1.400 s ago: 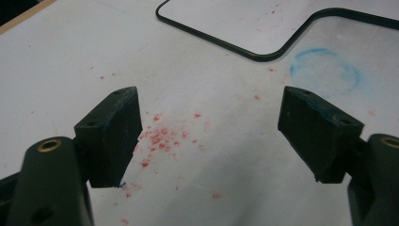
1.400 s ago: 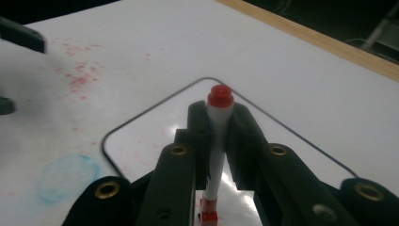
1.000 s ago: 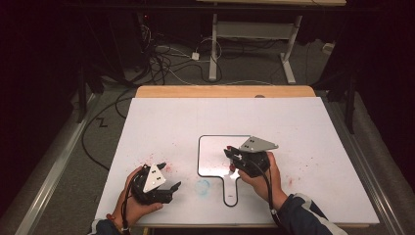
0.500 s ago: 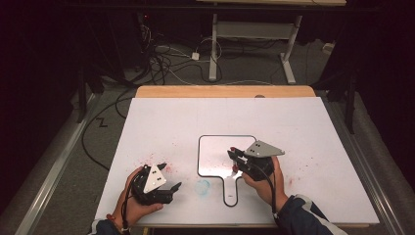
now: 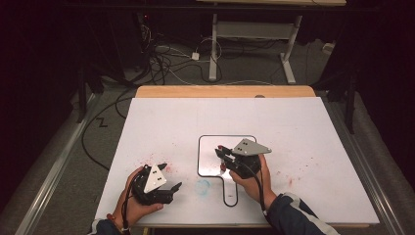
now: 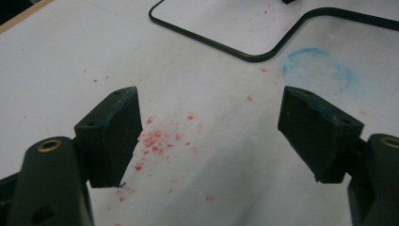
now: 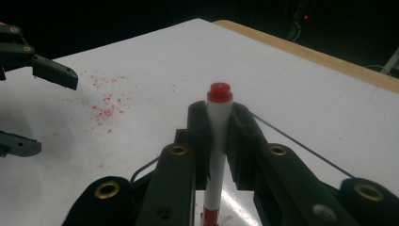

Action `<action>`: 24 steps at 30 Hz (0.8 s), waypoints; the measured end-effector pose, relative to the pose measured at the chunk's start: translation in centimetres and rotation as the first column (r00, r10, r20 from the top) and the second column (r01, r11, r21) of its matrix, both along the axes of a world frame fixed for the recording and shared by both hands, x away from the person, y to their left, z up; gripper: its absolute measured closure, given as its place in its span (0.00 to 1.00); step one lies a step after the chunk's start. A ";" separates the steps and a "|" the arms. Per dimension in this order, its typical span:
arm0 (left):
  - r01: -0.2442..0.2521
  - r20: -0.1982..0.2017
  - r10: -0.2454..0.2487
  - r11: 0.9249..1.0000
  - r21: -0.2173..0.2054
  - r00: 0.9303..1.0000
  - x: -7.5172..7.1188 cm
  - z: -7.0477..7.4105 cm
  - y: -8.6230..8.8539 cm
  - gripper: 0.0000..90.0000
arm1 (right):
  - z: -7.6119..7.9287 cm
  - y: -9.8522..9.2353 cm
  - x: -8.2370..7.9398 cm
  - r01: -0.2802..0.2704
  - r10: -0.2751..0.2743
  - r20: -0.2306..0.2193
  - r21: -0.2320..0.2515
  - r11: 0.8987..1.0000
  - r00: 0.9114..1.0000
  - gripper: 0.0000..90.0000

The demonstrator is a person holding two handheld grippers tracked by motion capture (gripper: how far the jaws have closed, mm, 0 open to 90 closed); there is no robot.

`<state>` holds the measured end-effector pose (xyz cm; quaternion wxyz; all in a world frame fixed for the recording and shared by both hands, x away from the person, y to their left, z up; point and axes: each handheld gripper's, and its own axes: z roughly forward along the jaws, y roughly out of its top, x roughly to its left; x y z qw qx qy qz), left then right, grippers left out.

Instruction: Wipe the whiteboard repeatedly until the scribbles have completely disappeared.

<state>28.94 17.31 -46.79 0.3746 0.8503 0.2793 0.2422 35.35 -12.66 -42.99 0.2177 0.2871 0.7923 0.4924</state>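
one red marker (image 7: 218,141) clamped upright, tip hidden behind right gripper (image 7: 219,125) fingers

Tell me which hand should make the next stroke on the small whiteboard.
Right, I'd say. The right gripper already has its jaws clamped on the red marker, tip down over the small whiteboard. The left gripper rests open off the board.

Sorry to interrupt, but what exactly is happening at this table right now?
A person holds a gripper in each hand. The right gripper is shut on a red-capped marker, held upright with its tip down on a small handled whiteboard that lies on the white table. The left gripper sits open over red specks, holding nothing.
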 end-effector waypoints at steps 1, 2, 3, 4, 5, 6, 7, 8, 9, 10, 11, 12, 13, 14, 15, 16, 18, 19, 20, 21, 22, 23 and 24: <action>0.000 0.001 0.000 1.000 0.000 1.000 0.0 0.0 0.0 0.24 | 0.1 -0.3 0.1 0.012 -0.012 -0.003 -0.005 1.000 1.000 0.90; -0.001 0.001 0.001 1.000 -0.001 1.000 0.0 0.0 0.1 0.24 | 0.2 -0.6 0.3 0.021 -0.021 0.005 -0.018 1.000 1.000 0.91; -0.002 0.001 0.002 1.000 -0.001 1.000 0.0 0.0 0.1 0.24 | 0.3 -0.9 0.3 0.047 -0.046 0.027 -0.046 0.998 0.999 0.91; -0.003 0.000 0.003 1.000 -0.001 1.000 0.0 0.0 0.1 0.24 | 0.3 -1.3 0.4 0.058 -0.056 0.036 -0.053 0.997 0.998 0.90; -0.003 0.000 0.003 1.000 0.000 1.000 0.0 0.0 0.1 0.24 | 0.2 -1.6 0.6 0.065 -0.064 0.027 -0.040 0.997 0.998 0.91; -0.004 -0.011 0.004 1.000 -0.004 1.000 0.0 -0.1 0.1 0.24 | 0.2 -1.6 0.7 0.072 -0.071 0.027 -0.037 0.997 0.997 0.90; -0.001 0.000 0.001 1.000 0.001 1.000 0.0 0.0 0.1 0.24 | 0.2 -1.5 0.6 0.072 -0.071 0.028 -0.033 0.997 0.997 0.90; -0.001 0.001 0.001 1.000 0.002 1.000 0.0 0.0 0.0 0.24 | 0.1 -1.2 0.5 0.062 -0.061 0.024 -0.021 0.998 0.998 0.90; 0.000 0.000 0.000 1.000 0.002 1.000 0.0 0.0 0.0 0.24 | 0.0 -0.8 0.3 0.045 -0.044 0.027 -0.018 0.999 0.999 0.90; 0.000 -0.001 0.000 1.000 0.002 1.000 0.0 0.0 0.0 0.24 | 0.0 -0.3 0.1 0.028 -0.028 0.027 -0.016 0.999 0.999 0.91; 0.000 -0.001 0.000 1.000 0.002 1.000 0.0 0.0 0.0 0.24 | -0.1 0.1 -0.2 0.012 -0.012 0.023 -0.010 1.000 1.000 0.90; 0.000 -0.001 0.000 1.000 0.002 1.000 0.0 0.0 0.0 0.24 | -0.1 0.3 -0.4 -0.003 0.004 0.026 -0.018 1.000 1.000 0.90; 0.000 0.000 0.000 1.000 0.001 1.000 0.0 0.0 0.0 0.24 | 0.0 0.4 -0.5 -0.005 0.006 0.035 -0.030 1.000 0.999 0.91; 0.001 -0.001 -0.001 1.000 0.001 1.000 0.0 0.0 0.0 0.24 | 0.0 0.3 -0.5 -0.005 0.006 0.036 -0.035 0.999 0.999 0.91; -0.001 -0.012 0.001 1.000 -0.002 1.000 -0.1 -0.1 0.0 0.24 | 0.1 0.0 -0.4 0.008 -0.007 0.030 -0.035 0.999 1.000 0.91; 0.000 -0.002 0.000 1.000 0.001 1.000 0.0 0.0 0.0 0.24 | 0.2 -0.5 -0.3 0.023 -0.021 0.027 -0.044 0.999 0.999 0.91; 0.002 -0.001 -0.002 1.000 0.002 1.000 0.0 0.0 0.0 0.24 | 0.3 -1.5 -0.1 0.051 -0.048 0.044 -0.067 0.996 0.998 0.91; 0.001 0.000 -0.001 1.000 0.005 1.000 0.0 -0.1 0.0 0.24 | 0.3 -2.0 0.1 0.056 -0.054 0.029 -0.052 0.997 0.998 0.91; 0.001 -0.003 -0.001 1.000 0.005 1.000 0.0 -0.1 0.0 0.24 | 0.4 -2.3 0.2 0.068 -0.067 0.017 -0.046 0.997 0.998 0.90; 0.001 -0.002 -0.001 1.000 0.004 1.000 0.1 -0.1 0.0 0.24 | 0.4 -2.4 0.3 0.066 -0.066 0.012 -0.048 0.997 0.998 0.90; 0.002 -0.002 -0.002 1.000 0.007 1.000 0.1 -0.1 -0.1 0.24 | 0.4 -2.3 0.2 0.066 -0.066 0.010 -0.042 0.997 0.998 0.91; 0.003 -0.013 -0.003 1.000 0.004 1.000 0.1 -0.1 -0.1 0.24 | 0.3 -2.1 0.2 0.056 -0.056 0.013 -0.037 0.998 0.998 0.91; 0.007 -0.003 -0.007 1.000 0.010 1.000 0.2 -0.1 -0.2 0.24 | 0.2 -1.8 0.1 0.042 -0.042 0.013 -0.026 0.999 0.999 0.90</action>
